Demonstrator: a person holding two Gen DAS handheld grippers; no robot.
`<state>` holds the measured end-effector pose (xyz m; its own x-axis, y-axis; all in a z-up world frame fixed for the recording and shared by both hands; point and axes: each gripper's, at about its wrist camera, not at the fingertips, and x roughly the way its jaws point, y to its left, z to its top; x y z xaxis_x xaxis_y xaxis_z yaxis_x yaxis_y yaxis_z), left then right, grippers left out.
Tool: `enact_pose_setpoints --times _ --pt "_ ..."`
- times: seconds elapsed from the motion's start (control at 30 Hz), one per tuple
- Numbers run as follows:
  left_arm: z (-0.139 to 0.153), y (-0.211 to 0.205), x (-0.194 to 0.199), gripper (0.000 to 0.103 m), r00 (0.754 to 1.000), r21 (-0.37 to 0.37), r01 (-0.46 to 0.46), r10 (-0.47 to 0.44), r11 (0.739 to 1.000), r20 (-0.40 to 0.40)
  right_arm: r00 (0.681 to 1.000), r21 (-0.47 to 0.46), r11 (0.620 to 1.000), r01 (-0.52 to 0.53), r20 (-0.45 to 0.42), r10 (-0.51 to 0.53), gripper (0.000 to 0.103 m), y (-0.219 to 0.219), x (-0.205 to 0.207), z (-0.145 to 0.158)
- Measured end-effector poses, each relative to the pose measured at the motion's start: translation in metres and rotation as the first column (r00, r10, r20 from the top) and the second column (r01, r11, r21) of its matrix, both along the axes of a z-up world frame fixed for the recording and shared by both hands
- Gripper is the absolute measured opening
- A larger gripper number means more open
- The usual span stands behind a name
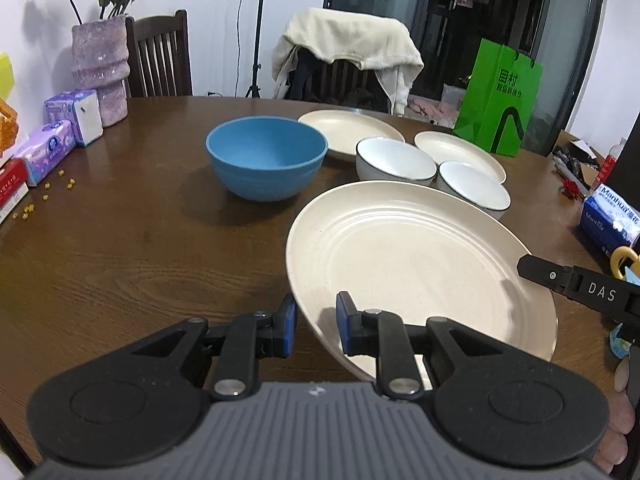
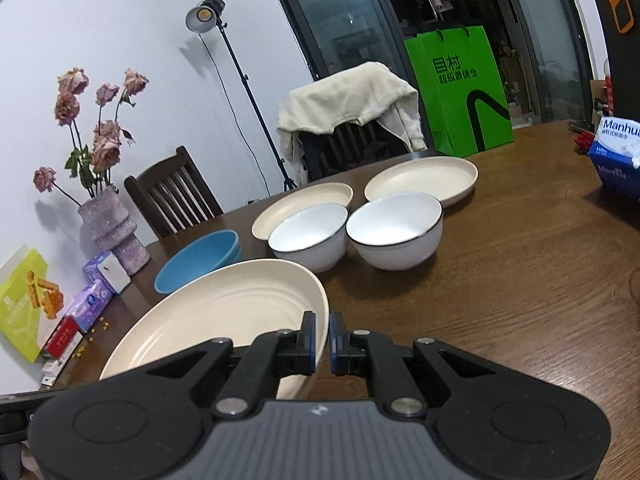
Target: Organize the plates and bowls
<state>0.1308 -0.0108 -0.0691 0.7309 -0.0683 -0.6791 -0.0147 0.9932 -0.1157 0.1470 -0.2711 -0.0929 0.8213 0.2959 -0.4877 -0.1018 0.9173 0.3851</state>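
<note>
Near the bench's front edge, the large cream plate (image 1: 420,264) is pinched by its rim at both sides: left gripper (image 1: 316,330) at seven o'clock, right gripper (image 2: 321,342) at four o'clock, both fingers closed on it.

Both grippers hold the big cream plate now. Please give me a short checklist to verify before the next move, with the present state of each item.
1. Left gripper fingers straddle the big cream plate rim: ok.
2. Right gripper shut on the plate's opposite rim: ok.
3. Plate level: not ok, it tilts in both views.
4. Plate clear of the blue bowl and the two white bowls: ok, gaps show.
5. Plate lifted off the table: cannot tell.
</note>
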Motion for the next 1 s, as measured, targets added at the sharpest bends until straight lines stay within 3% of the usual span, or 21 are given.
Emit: enact_pose_setpoints --times 0.67,1.0 --pt "-0.054 -0.004 0.02 0.021 0.996 0.013 0.012 -0.011 1.0 -0.092 0.994 -0.018 1.0 -0.004 -0.109 0.002 0.007 0.002 0.023 -0.058" --pt "-0.066 -0.006 0.022 0.021 0.994 0.012 0.017 -0.016 1.0 -0.104 0.992 -0.032 0.999 -0.008 -0.128 0.004 0.007 0.002 0.024 -0.067"
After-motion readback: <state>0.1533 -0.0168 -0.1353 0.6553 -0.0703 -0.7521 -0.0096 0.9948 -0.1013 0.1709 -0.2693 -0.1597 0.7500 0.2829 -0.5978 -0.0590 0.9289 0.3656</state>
